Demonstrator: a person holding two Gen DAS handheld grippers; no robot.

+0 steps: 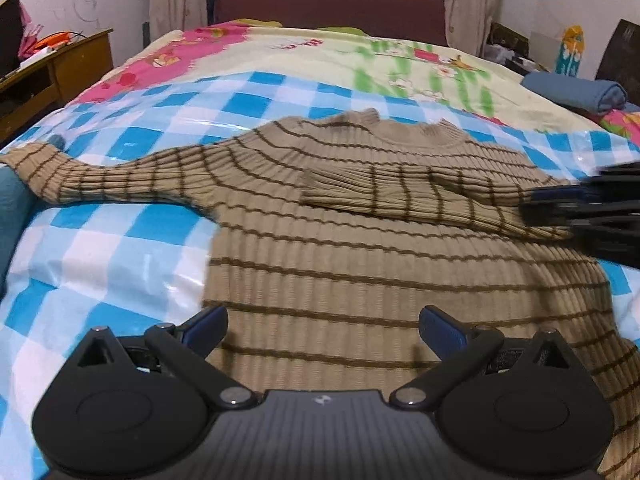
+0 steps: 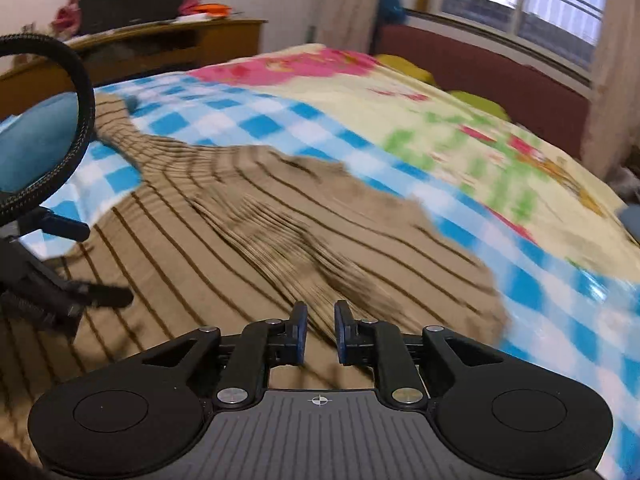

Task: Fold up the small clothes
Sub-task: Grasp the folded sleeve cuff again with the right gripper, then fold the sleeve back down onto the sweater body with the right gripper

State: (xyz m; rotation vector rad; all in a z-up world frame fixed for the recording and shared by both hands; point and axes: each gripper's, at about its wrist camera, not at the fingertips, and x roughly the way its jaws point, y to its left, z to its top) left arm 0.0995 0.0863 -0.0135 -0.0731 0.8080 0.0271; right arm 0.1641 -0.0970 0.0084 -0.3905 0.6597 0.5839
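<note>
One sleeve point(image 1: 420, 196) lies across the sweater point(image 1: 360, 280). Both grippers empty: left gripper point(image 1: 322, 330) jaws wide apart, right gripper point(image 2: 320, 332) jaws narrowly apart. Fold the other sleeve point(image 1: 100, 178) likewise, flat.

Sweater point(image 1: 360, 248) is seen as ribbed knit cloth, tan with thin brown stripes, matt and soft-looking. Checked sheet point(image 1: 120, 248) under it is seen as a glossy plastic-like film, with glare and creases. Cartoon-print bedspread point(image 1: 320, 56) beyond is matt cloth. Left gripper point(image 1: 323, 328) body is made of matt black plastic with a ribbed top plate, shiny metal pivot pins and blue pads point(image 1: 442, 330). Same build is shown on right gripper point(image 2: 320, 330). Side desk point(image 1: 80, 60) is varnished wood. Headboard point(image 1: 332, 8) is matt maroon.
</note>
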